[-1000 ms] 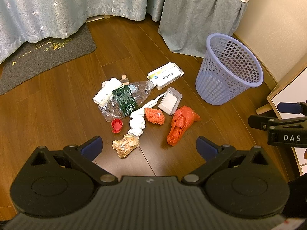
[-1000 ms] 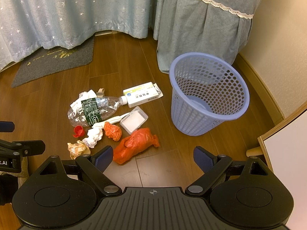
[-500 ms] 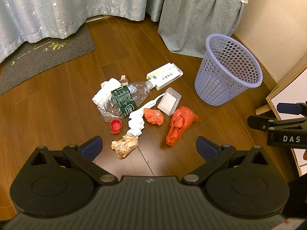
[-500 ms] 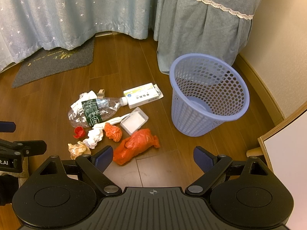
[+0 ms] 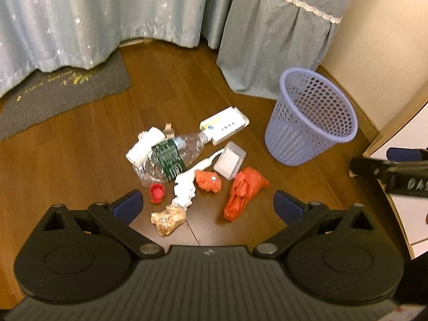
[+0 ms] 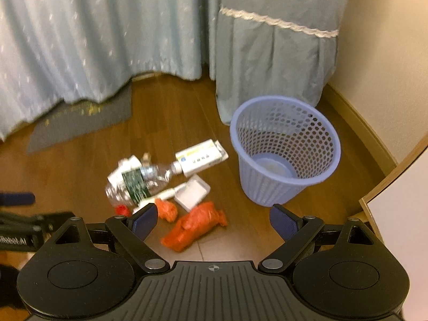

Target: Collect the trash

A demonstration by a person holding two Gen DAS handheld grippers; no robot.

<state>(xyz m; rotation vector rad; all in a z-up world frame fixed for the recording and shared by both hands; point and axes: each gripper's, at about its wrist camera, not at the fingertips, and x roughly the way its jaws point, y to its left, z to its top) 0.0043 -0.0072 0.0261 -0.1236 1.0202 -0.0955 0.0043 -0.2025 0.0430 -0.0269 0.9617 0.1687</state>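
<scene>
Both grippers (image 5: pixel 207 207) (image 6: pixel 212 220) gape over floor trash (image 5: pixel 187 165); basket (image 5: pixel 311 117) beside.

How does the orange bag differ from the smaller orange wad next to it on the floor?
The orange bag is longer and stretched out, tapering to one end; the orange wad is a compact, bumpy ball. The bag looks smooth and shiny, the wad coarse. The bag lies nearer the basket. Both are orange and lie loose on the floor.

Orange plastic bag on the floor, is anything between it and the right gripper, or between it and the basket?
Nothing visible. The right gripper hangs open above the orange plastic bag, and only bare wood floor separates the bag from the purple basket.
</scene>
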